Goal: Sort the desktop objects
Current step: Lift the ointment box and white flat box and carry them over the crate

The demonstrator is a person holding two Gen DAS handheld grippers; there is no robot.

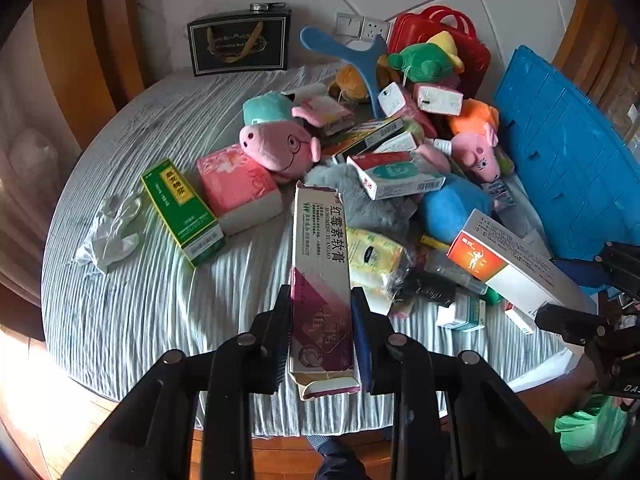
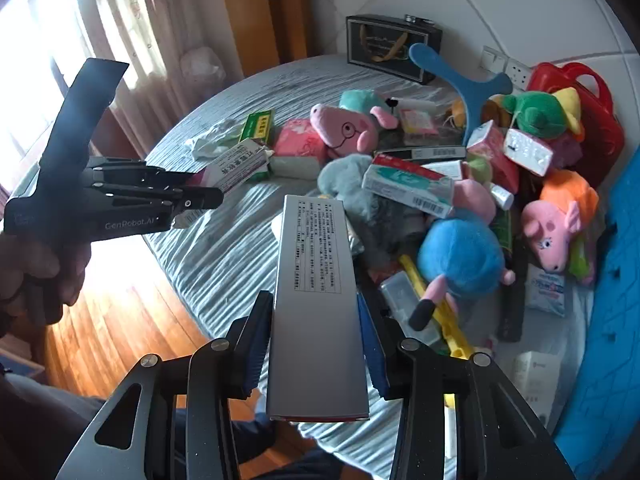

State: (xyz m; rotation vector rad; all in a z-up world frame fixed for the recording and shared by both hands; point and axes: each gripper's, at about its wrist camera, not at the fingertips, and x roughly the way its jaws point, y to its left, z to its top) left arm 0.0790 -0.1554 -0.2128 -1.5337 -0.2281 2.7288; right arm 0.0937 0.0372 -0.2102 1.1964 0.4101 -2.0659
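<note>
My left gripper (image 1: 322,300) is shut on a long white and purple ointment box (image 1: 320,236), held lengthwise above the round table's striped cloth (image 1: 140,300). My right gripper (image 2: 314,304) is shut on a long silver-grey box (image 2: 316,300), also lifted over the table. In the right wrist view the left gripper (image 2: 200,197) shows at the left in a person's hand (image 2: 36,276), with the ointment box (image 2: 240,168) sticking out of it. The left wrist view catches the right gripper (image 1: 576,288) at the right edge, gripping the same box by its white and orange side (image 1: 500,264).
A heap of plush toys and cartons covers the table's middle and right: a pink pig plush (image 1: 280,148), a blue plush (image 1: 452,208), a white-green carton (image 1: 400,176). A green box (image 1: 182,208), a pink tissue pack (image 1: 238,188) and a crumpled glove (image 1: 112,232) lie left. A blue crate (image 1: 568,152), a red basket (image 1: 460,40) and a black bag (image 1: 240,44) stand behind.
</note>
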